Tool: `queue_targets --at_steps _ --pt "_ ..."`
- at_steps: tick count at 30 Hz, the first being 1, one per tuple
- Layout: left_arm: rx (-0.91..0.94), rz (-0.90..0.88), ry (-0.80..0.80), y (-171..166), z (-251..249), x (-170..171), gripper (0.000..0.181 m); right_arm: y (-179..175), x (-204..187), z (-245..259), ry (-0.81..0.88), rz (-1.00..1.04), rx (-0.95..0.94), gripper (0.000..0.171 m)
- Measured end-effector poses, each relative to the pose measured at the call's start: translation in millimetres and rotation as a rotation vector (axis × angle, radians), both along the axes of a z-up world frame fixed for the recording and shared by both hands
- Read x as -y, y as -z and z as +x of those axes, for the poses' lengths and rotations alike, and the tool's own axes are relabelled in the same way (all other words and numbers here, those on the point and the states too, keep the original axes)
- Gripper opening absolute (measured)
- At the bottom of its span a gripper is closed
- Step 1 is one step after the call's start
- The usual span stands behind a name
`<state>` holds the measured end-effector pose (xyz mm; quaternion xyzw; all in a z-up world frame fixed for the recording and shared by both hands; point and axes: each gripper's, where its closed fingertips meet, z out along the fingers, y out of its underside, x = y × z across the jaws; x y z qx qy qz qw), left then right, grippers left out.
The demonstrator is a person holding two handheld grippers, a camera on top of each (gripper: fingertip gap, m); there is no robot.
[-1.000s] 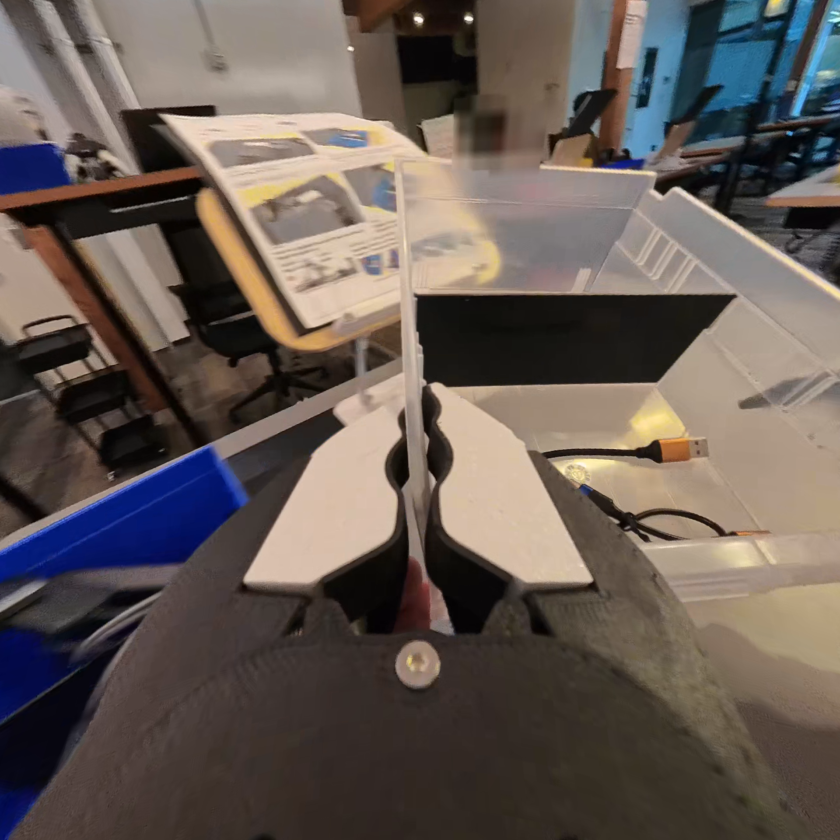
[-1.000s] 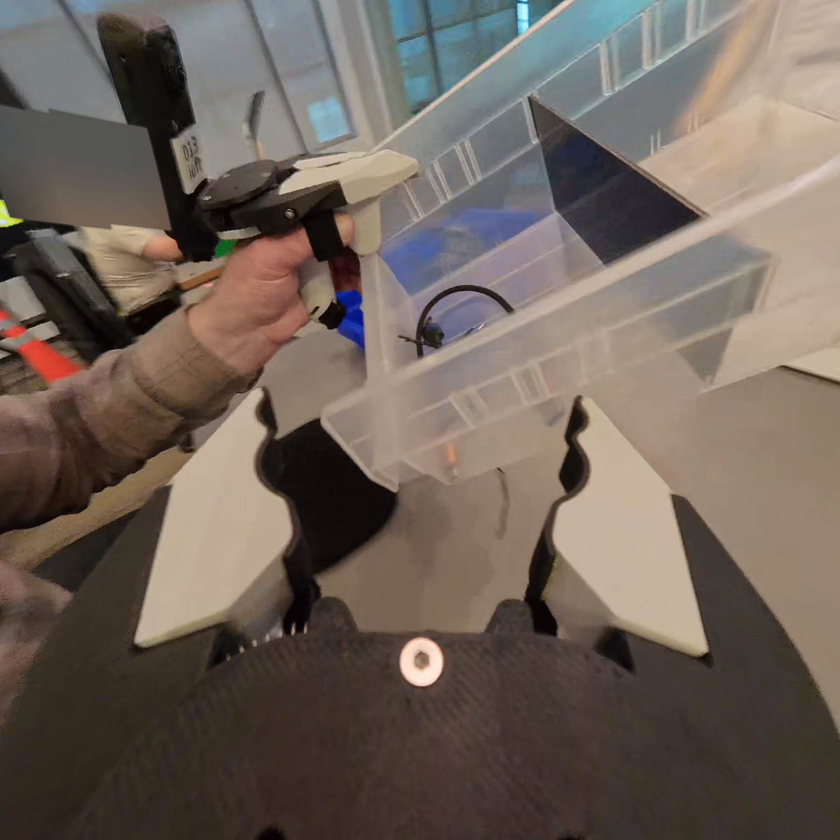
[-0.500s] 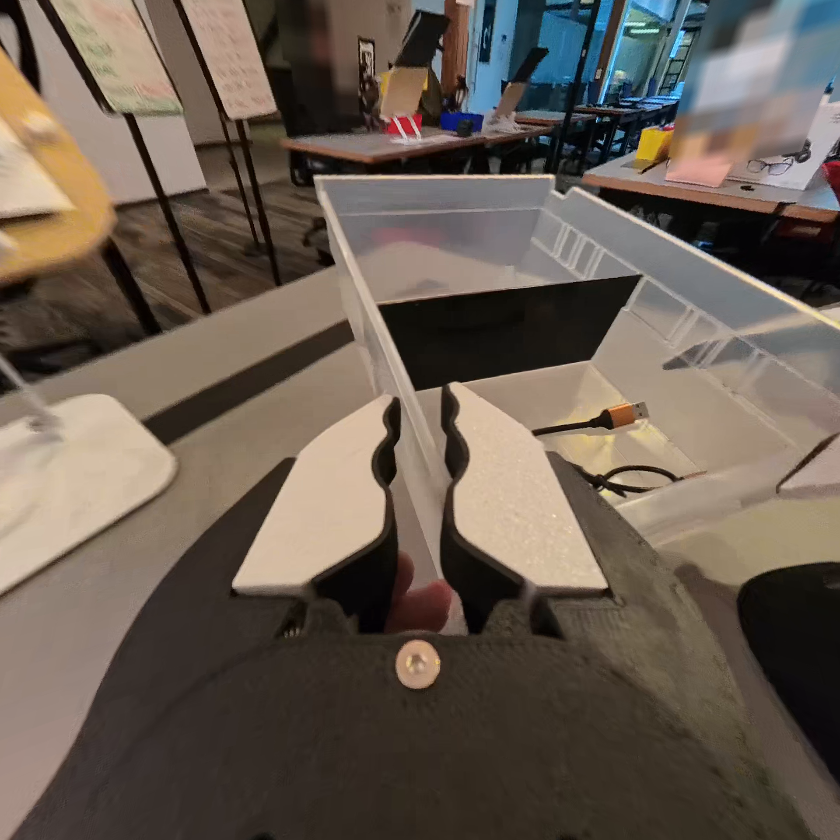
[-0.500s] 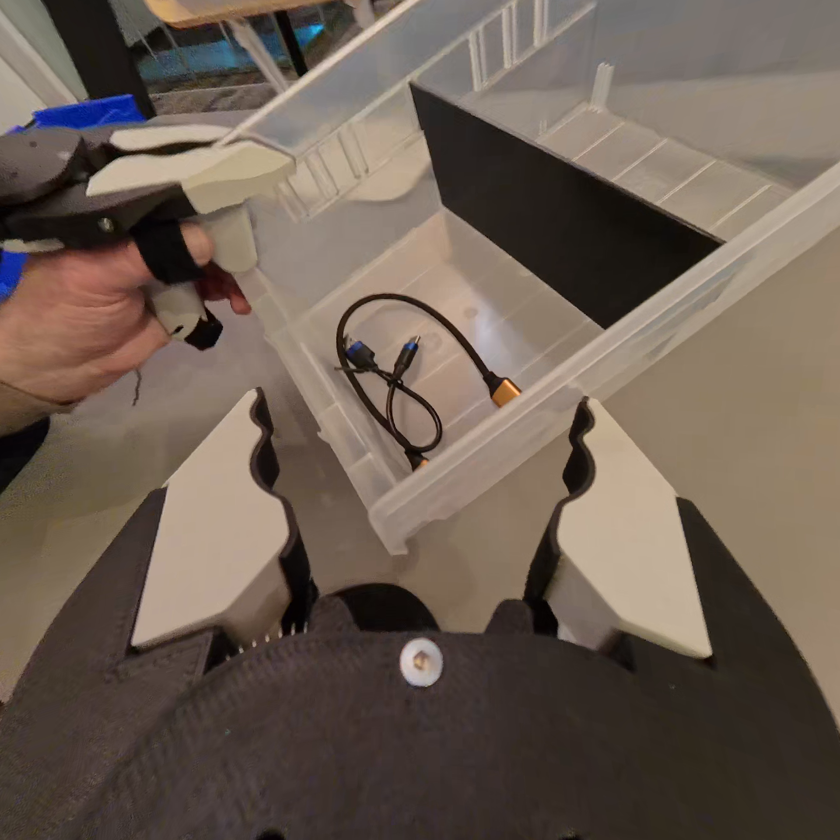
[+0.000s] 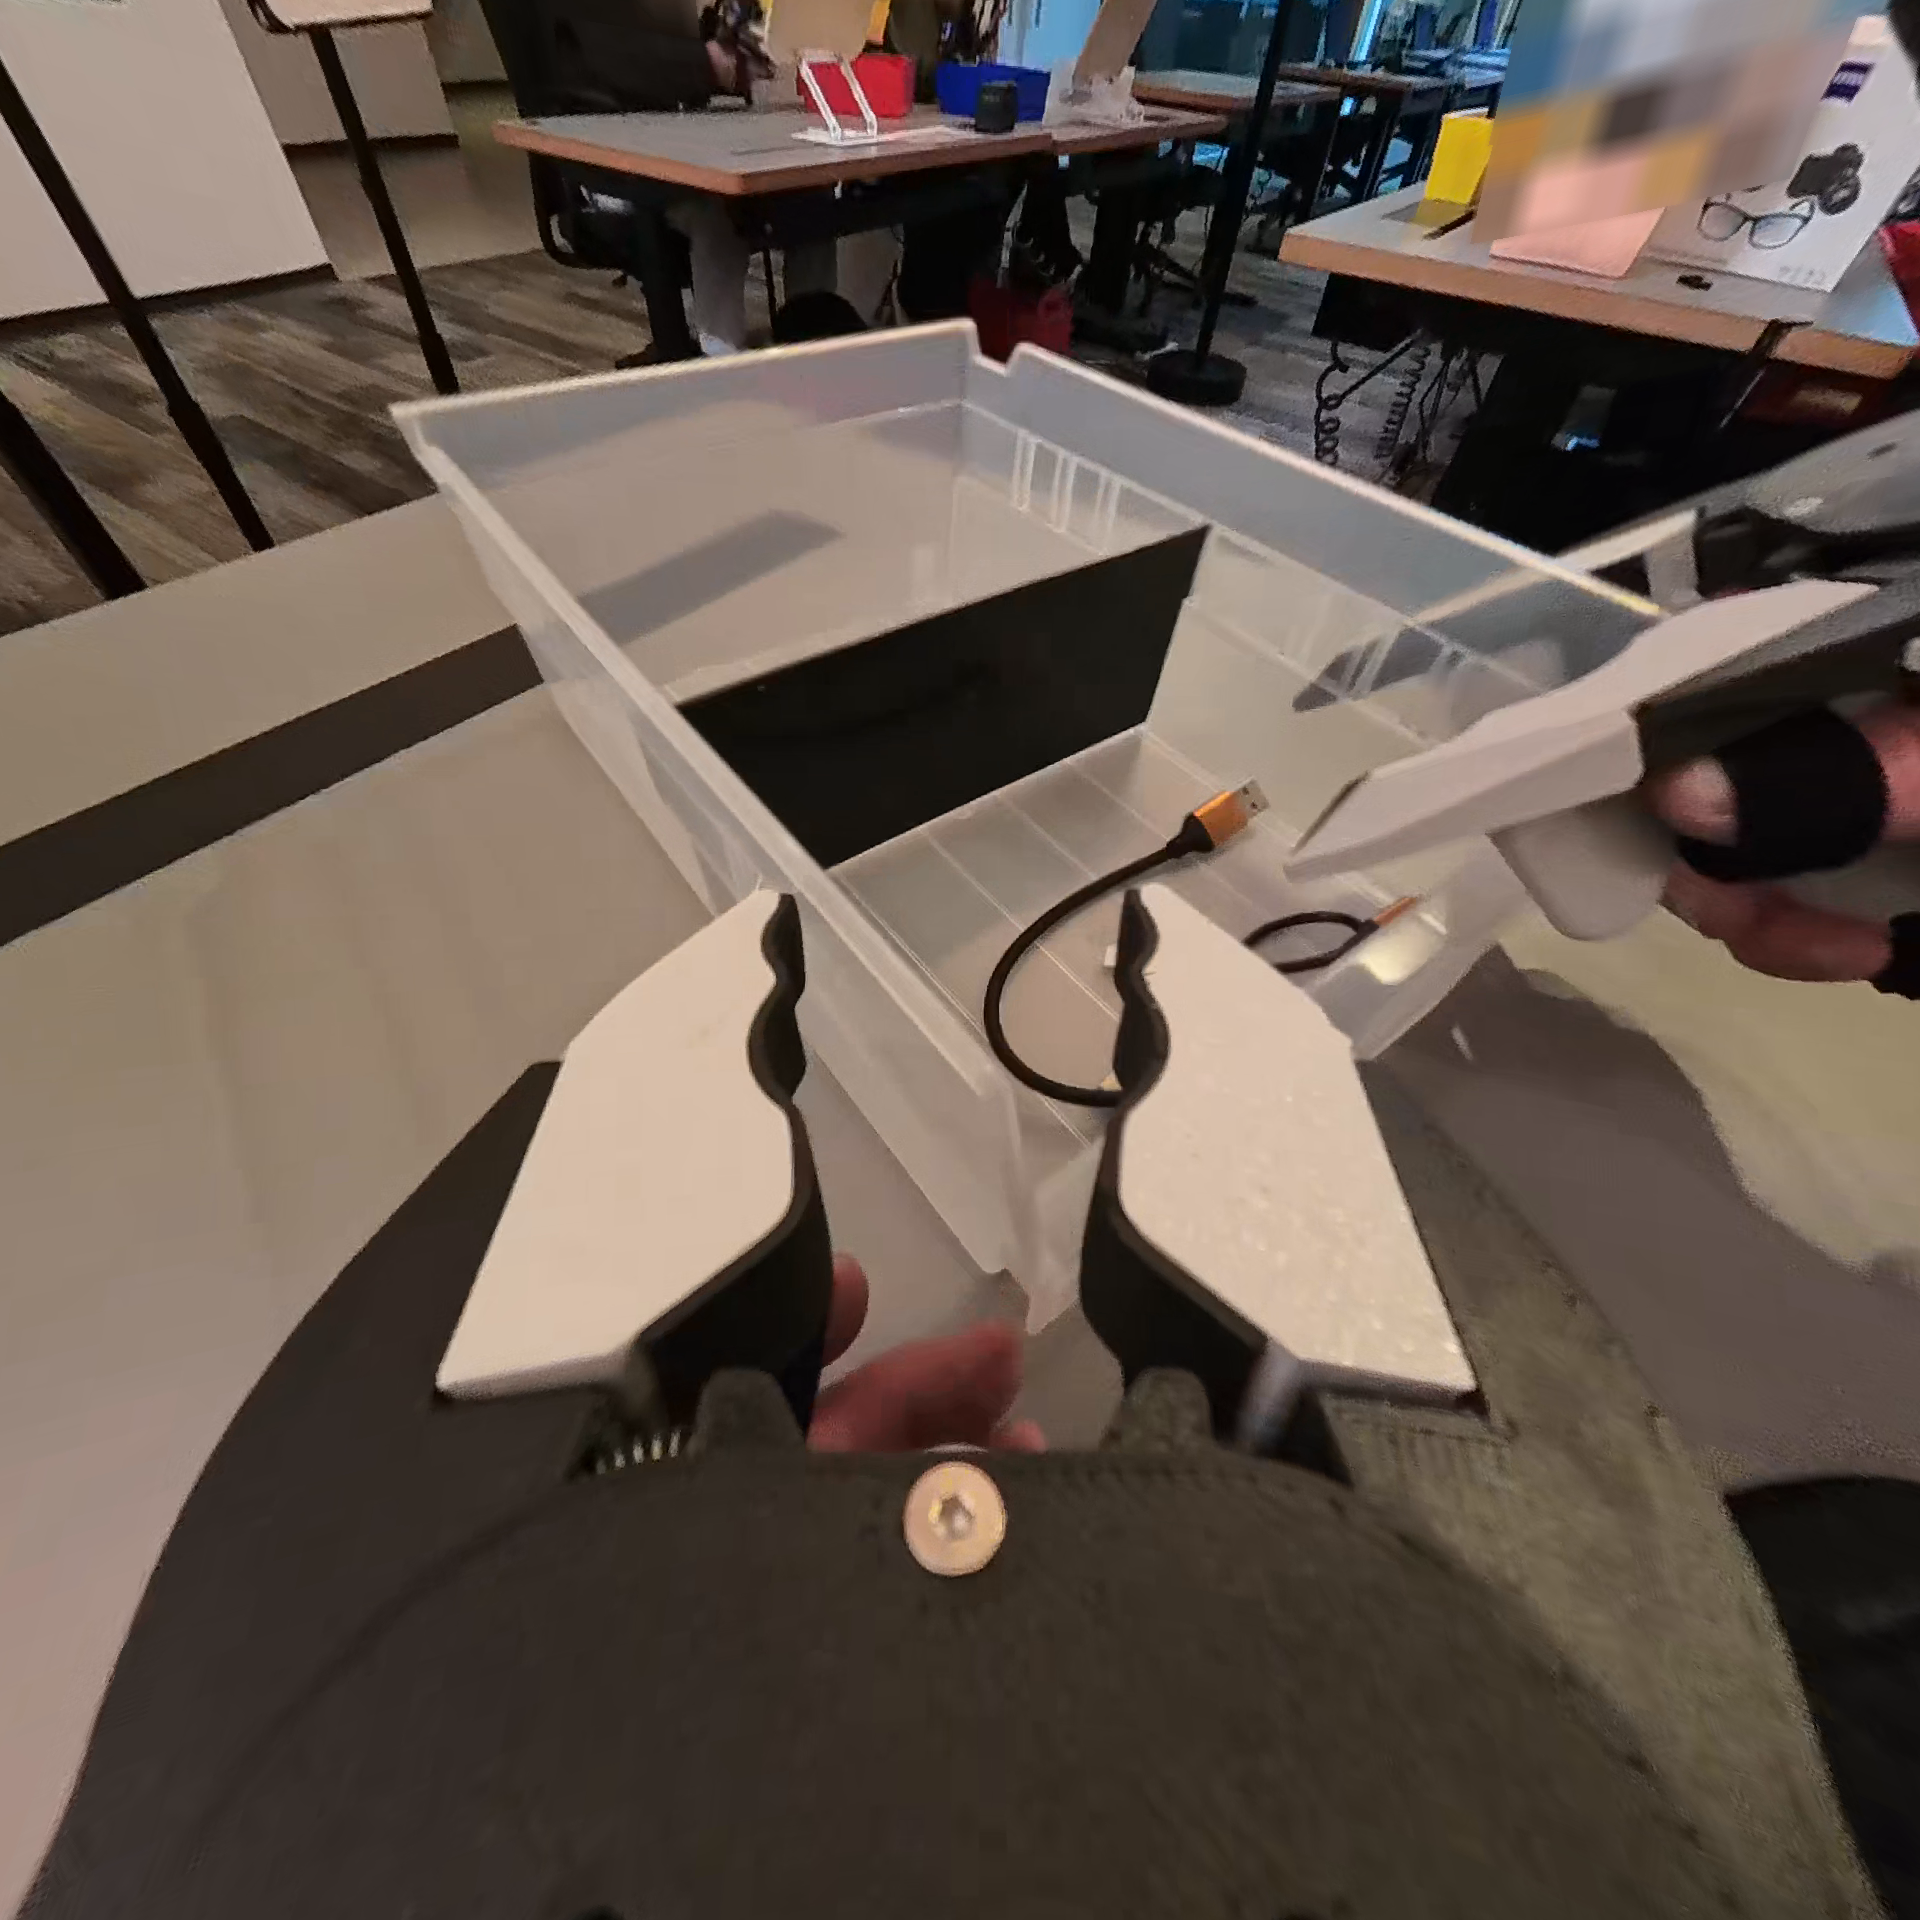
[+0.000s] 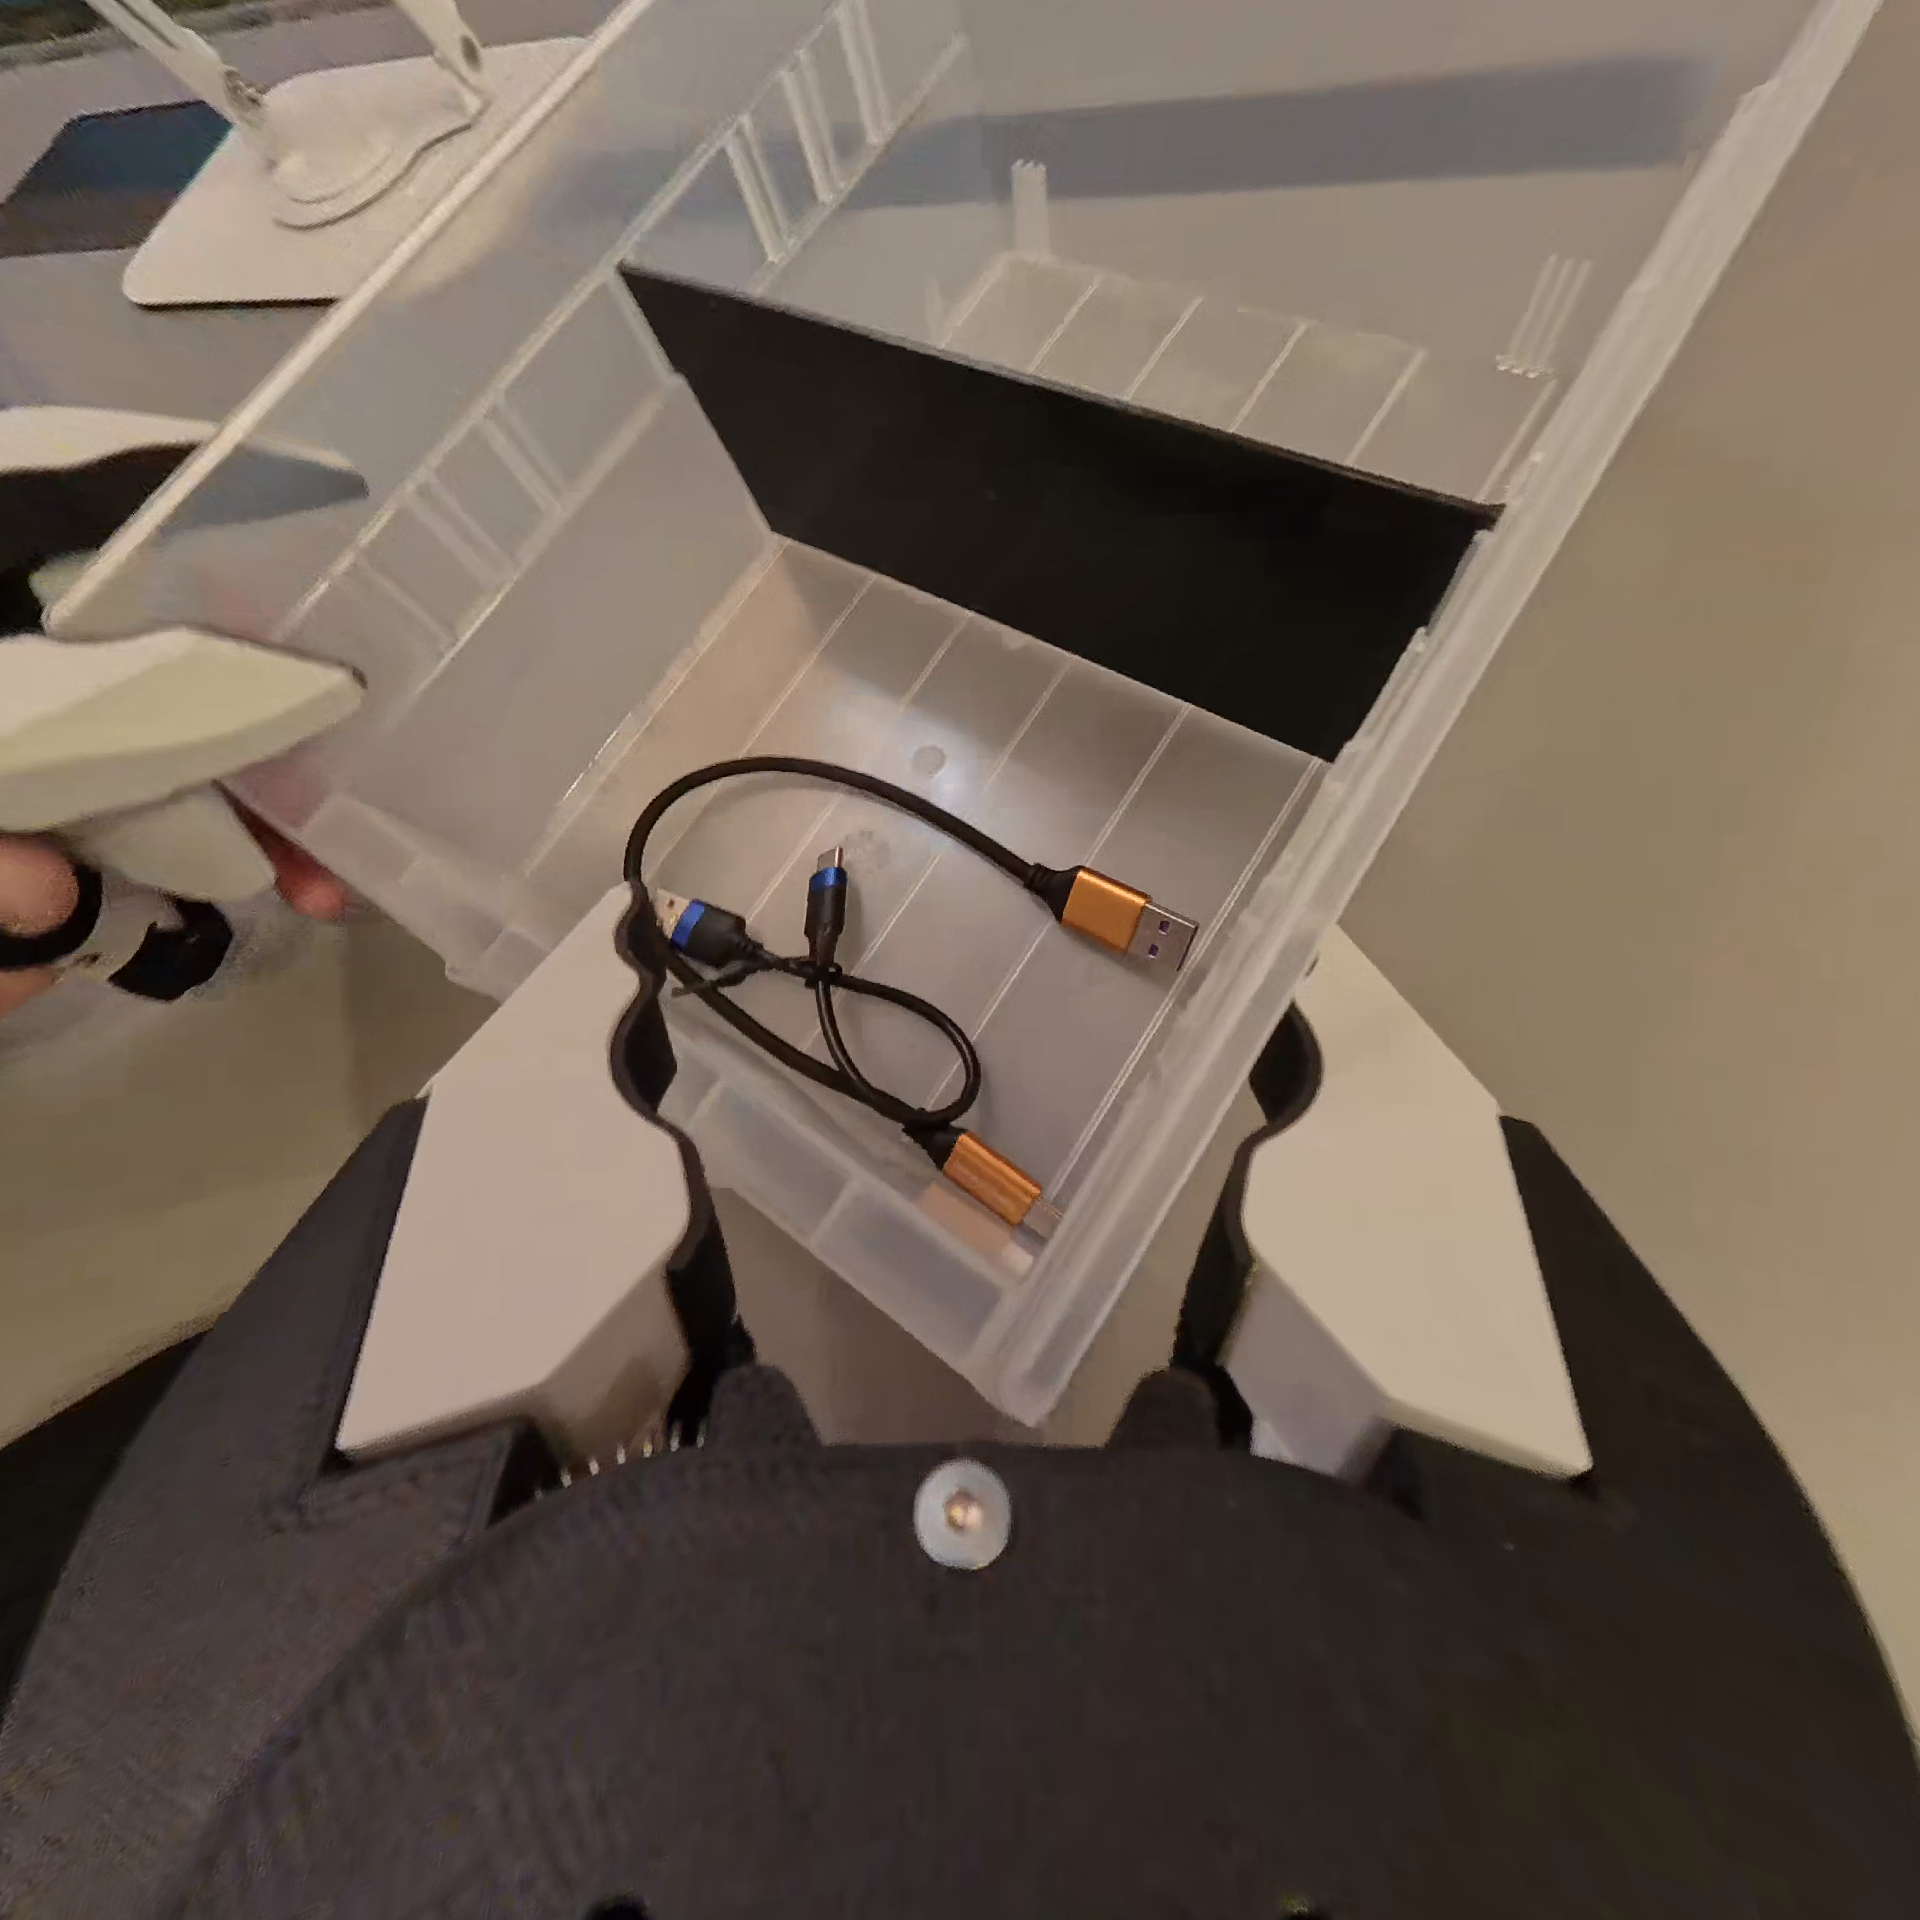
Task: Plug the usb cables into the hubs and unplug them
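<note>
A clear plastic bin [image 5: 727, 457] with a black divider [image 5: 935, 727] sits on the grey table [image 5: 312, 987]. In its near compartment lie two short black usb cables, one with orange plugs [image 6: 1117, 914] and one with blue plugs [image 6: 707, 925]. The orange plug also shows in the left wrist view [image 5: 1226, 816]. My left gripper [image 5: 956, 914] is open, its fingers astride the bin's left wall without clamping it. My right gripper [image 6: 956, 977] is open and empty over the bin's near corner, above the cables. No hub is in view.
A white stand base [image 6: 312, 208] stands on the table beyond the bin. The far compartment behind the divider holds nothing. Other desks [image 5: 831, 156] and chairs stand across the room. A dark round object [image 5: 1849, 1579] lies at the right edge.
My left gripper has opened and let go of the bin's wall. The bin has come down level on the table. My right gripper has moved in over the cable compartment.
</note>
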<state>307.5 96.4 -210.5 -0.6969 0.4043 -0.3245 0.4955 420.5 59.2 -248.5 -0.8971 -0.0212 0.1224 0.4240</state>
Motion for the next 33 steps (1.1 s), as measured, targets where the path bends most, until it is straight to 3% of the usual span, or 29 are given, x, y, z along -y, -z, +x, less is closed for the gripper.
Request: queue_targets --at_steps 8,20,24,27,30,33 --pt "0.035 -0.042 -0.004 -2 32 13 0.075 4 -19 47 0.045 -0.025 0.062 0.090" --pt "0.177 -0.251 0.027 -15 88 36 0.101 6 -45 113 0.052 -0.069 0.050 0.078" --pt "0.204 -0.285 0.047 -17 98 43 0.097 7 -50 132 0.059 -0.068 0.061 0.069" --pt "0.215 -0.265 0.068 -17 94 43 0.093 6 -48 132 0.049 -0.077 0.073 0.073" --pt "0.238 -0.225 0.079 -31 80 41 0.095 -3 -46 138 0.085 -0.033 0.123 0.088" --pt "0.246 -0.153 0.114 -58 47 44 0.094 -34 -40 152 0.178 0.070 0.197 0.099"
